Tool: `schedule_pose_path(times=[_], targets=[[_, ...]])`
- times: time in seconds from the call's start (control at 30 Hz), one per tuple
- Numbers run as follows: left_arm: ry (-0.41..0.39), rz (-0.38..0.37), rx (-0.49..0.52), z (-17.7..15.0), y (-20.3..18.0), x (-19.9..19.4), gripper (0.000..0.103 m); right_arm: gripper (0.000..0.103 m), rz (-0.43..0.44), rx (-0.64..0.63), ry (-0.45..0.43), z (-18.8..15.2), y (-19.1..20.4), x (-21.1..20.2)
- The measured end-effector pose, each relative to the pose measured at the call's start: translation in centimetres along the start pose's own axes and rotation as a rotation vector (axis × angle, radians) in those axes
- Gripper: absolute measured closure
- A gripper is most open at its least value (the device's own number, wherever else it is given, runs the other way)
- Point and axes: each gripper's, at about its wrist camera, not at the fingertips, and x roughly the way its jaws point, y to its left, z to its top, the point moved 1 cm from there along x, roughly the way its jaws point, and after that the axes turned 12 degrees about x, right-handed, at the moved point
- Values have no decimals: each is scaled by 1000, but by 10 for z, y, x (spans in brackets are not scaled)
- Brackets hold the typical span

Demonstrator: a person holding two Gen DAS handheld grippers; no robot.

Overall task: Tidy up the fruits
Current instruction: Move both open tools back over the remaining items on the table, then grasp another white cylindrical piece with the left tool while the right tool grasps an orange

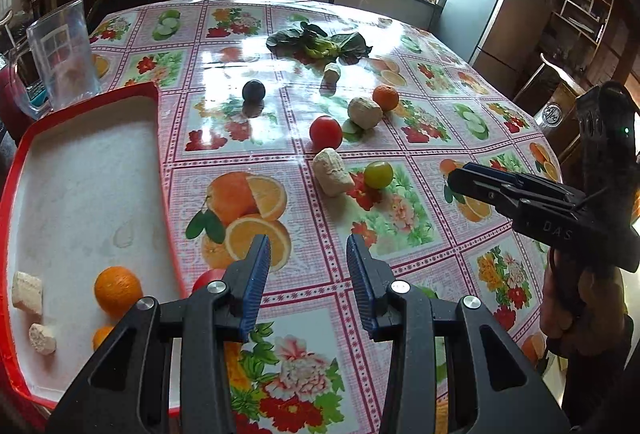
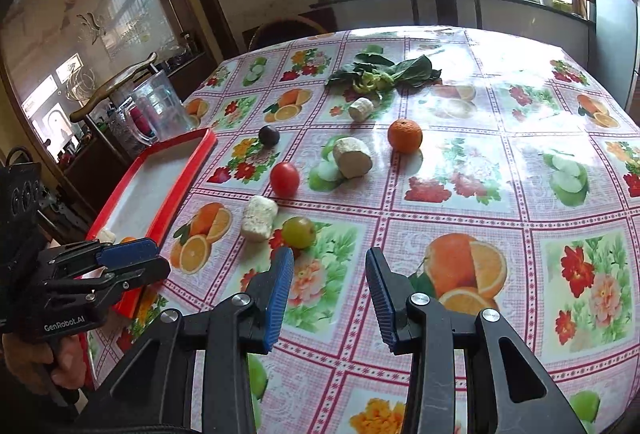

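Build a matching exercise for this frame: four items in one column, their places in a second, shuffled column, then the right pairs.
Items
1. dark plum
2. green fruit
3. leafy greens
4. clear pitcher

Places
A. just ahead of the right gripper
B. far end of the table
C. beyond the red tray
D. on the cloth near the tray's far corner

Pairs: 1-D, 2-A, 3-B, 4-C

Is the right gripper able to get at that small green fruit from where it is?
Probably yes. The right gripper is open and the green fruit sits just ahead of its left fingertip, with bare tablecloth between; only the white chunk lies close beside it.
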Motion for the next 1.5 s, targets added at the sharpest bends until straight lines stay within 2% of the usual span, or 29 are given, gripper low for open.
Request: schedule_pose_path(times=[0.23, 0.6, 0.8, 0.87, 0.97, 1.2, 1.5], targets=[[21, -15, 11, 22, -9, 33, 66, 63, -25, 28, -10, 26, -22, 17], [69, -43, -31, 42, -3, 82, 66, 63, -65, 29, -36, 66, -32, 54], [34, -29, 1, 46, -4, 89, 66, 63, -89, 23, -34, 85, -33, 83], [23, -20, 8, 46, -3, 90, 75, 63, -101, 22, -35, 90, -34, 93], [11, -46, -11, 44, 2, 88, 76, 66, -117, 25, -30, 94, -36, 106], [8, -55, -36, 39, 6, 83, 76, 67, -146, 11, -38, 89, -32, 107], [-29, -54, -77, 27, 12, 54, 76, 67, -52, 44, -45, 50, -17, 55]])
